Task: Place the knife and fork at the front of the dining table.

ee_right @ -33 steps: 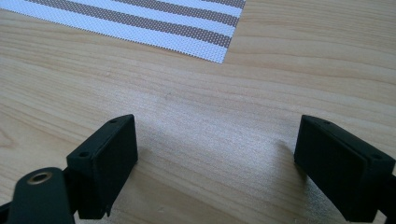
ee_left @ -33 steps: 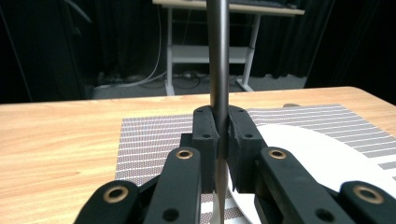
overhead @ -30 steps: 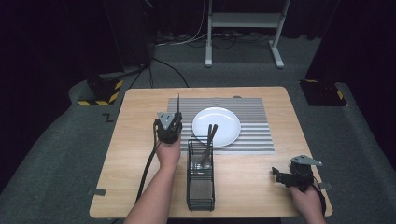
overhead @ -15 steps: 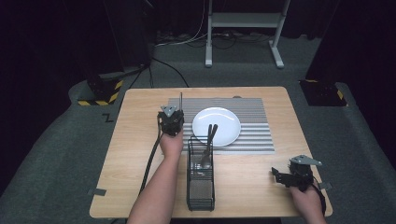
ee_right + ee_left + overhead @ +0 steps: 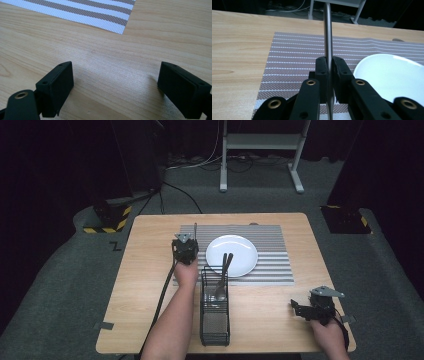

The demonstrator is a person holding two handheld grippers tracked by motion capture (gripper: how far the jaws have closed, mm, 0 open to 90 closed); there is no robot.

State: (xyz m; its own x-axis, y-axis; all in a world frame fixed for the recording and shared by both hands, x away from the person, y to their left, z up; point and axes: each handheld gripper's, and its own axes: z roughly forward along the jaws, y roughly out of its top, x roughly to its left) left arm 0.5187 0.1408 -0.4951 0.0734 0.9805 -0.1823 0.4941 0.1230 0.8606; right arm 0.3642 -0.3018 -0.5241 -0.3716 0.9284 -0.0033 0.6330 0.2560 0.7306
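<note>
A mark like the letter Z (image 5: 116, 246) stands on the grey floor just left of the table (image 5: 150, 285), near its far corner. Nothing else can be read.

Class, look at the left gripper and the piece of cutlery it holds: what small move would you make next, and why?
Probably lower the left gripper to lay the utensil on the striped placemat left of the white plate. Its jaws are clamped on the metal handle, which hangs above that bare strip of mat, while other cutlery waits in the wire caddy.
</note>
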